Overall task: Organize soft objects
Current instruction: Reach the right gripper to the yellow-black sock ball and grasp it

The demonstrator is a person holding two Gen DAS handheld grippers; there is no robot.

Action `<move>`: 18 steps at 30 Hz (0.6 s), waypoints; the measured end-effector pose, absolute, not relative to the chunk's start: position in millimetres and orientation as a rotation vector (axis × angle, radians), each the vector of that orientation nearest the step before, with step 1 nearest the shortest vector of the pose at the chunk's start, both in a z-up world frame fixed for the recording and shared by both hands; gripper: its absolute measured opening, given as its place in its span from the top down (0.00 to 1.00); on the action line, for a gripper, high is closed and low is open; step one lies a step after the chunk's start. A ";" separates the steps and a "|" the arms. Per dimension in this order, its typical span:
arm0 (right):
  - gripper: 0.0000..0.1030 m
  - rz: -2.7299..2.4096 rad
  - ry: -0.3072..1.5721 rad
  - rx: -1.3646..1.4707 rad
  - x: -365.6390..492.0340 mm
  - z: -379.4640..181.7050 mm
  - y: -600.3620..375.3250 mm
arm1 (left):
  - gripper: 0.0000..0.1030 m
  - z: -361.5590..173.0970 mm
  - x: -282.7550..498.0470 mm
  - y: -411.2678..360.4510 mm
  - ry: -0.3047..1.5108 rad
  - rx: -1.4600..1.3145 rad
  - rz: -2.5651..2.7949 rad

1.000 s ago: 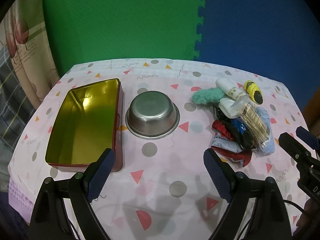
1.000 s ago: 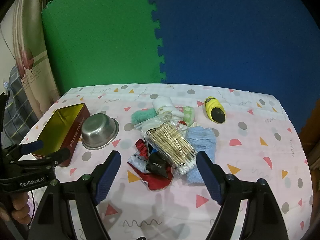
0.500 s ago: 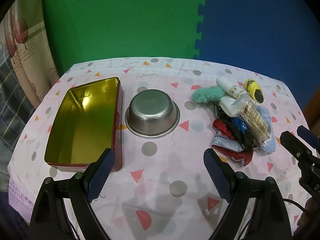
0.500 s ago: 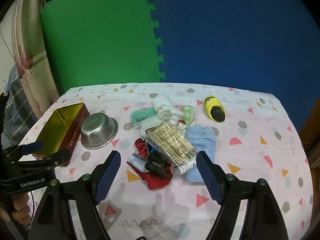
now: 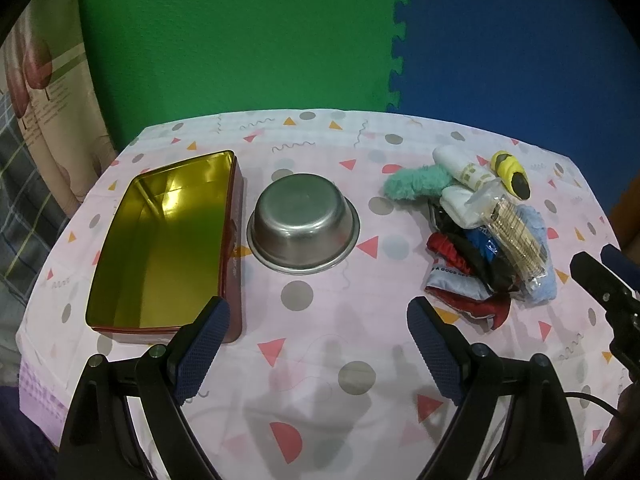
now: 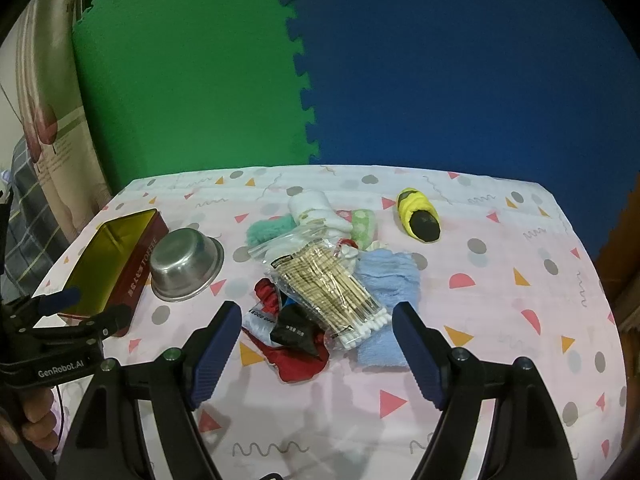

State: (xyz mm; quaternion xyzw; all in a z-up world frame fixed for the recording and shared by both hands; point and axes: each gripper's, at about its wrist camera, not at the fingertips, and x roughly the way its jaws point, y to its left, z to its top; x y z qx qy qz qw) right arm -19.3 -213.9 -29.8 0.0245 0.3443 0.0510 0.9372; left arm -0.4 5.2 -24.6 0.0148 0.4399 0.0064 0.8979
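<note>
A heap of small items lies on the patterned tablecloth. On top is a clear bag of cotton swabs. Around it are a light blue cloth, red fabric, a black packet, a teal fluffy piece and a white roll. A yellow-and-black rolled sock lies apart behind them. My right gripper hovers open just in front of the heap, holding nothing. My left gripper is open over bare cloth, in front of the steel bowl and the gold-lined red tin.
The tin and the bowl sit side by side on the left half of the table, both empty. Green and blue foam mats form the back wall. The table's edge runs close along the right. A hand holds the left gripper's handle.
Almost nothing differs. The heap has drifted slightly left in the right wrist view. Both grippers stay open and nothing on the table has moved.
</note>
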 end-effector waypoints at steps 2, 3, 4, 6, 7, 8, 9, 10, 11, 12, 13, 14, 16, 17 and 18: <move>0.22 0.103 0.703 0.048 -18.9 -30.2 -214.7 | 0.14 -24.7 -0.4 5.5 0.912 0.030 0.011; 0.22 0.102 0.703 0.048 -18.5 -30.4 -215.0 | 0.14 -24.5 0.1 5.0 0.912 0.030 0.013; 0.22 0.101 0.702 0.047 -17.8 -30.5 -215.6 | 0.14 -25.9 -0.2 4.5 0.914 0.031 0.014; 0.22 0.098 0.701 0.044 -16.7 -31.2 -216.8 | 0.14 -30.7 1.1 3.8 0.918 0.035 0.014; 0.22 0.096 0.700 0.044 -16.3 -31.5 -217.9 | 0.14 -31.6 0.9 3.9 0.921 0.036 0.015; 0.22 0.095 0.700 0.042 -15.6 -32.1 -218.9 | 0.14 -33.5 -0.8 4.8 0.923 0.036 0.015; 0.22 0.093 0.696 0.038 -14.8 -32.7 -220.6 | 0.14 -31.9 3.3 4.1 0.928 0.037 0.014; 0.22 0.091 0.693 0.033 -13.4 -33.1 -222.2 | 0.14 -32.0 4.4 4.2 0.931 0.039 0.014; 0.22 0.089 0.690 0.026 -11.6 -33.7 -224.4 | 0.14 -32.2 5.3 4.7 0.933 0.042 0.015; 0.22 0.088 0.684 0.017 -8.9 -34.3 -227.1 | 0.14 -32.2 6.6 5.0 0.935 0.044 0.017; 0.22 0.085 0.680 0.006 -5.2 -35.1 -230.6 | 0.14 -32.3 7.2 5.3 0.937 0.046 0.017; 0.22 0.078 0.681 -0.003 -0.8 -36.0 -234.6 | 0.14 -32.4 8.9 5.4 0.940 0.048 0.018; 0.22 0.073 0.680 -0.014 7.3 -37.0 -241.6 | 0.14 -32.9 13.1 4.8 0.944 0.053 0.021; 0.22 0.063 0.678 -0.024 14.0 -38.0 -247.2 | 0.14 -32.8 16.0 4.5 0.946 0.055 0.022; 0.22 0.053 0.682 -0.029 19.1 -38.6 -250.9 | 0.14 -33.4 17.8 3.9 0.947 0.058 0.023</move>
